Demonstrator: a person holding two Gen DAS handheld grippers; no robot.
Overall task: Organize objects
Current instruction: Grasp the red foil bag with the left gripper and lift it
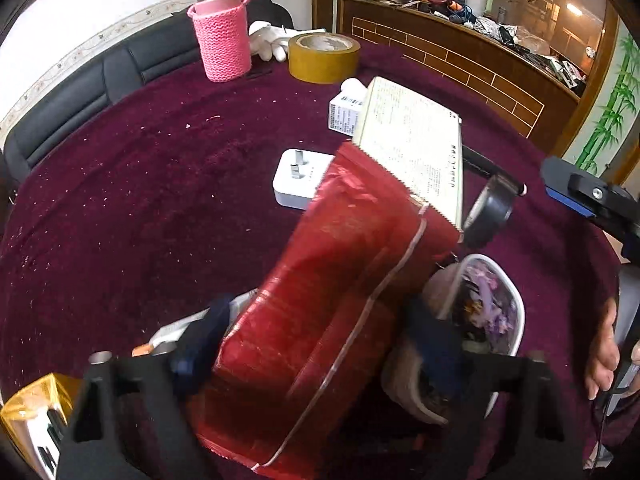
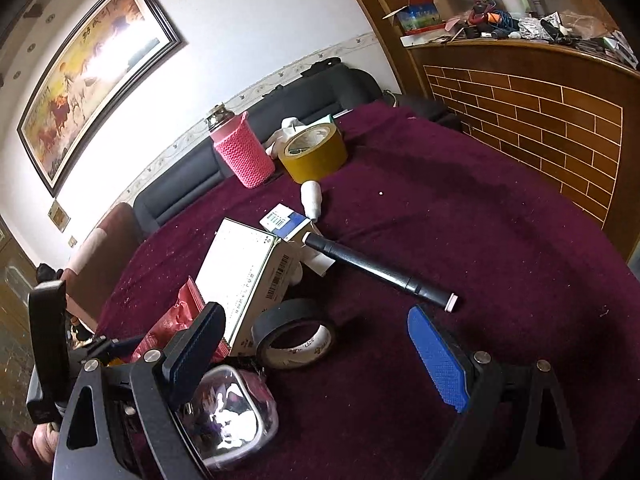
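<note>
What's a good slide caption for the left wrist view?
Left hand-held gripper straddles a red foil pouch on the maroon tablecloth.

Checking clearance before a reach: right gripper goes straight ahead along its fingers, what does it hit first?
Most likely the black tape roll, lying flat on the maroon tablecloth just ahead of the open right gripper. Beyond it sits the white carton. Depth is unclear; angled down, it may meet cloth first.

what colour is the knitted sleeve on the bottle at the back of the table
Pink, a ribbed knit sleeve; it shows best in the left wrist view.
</note>
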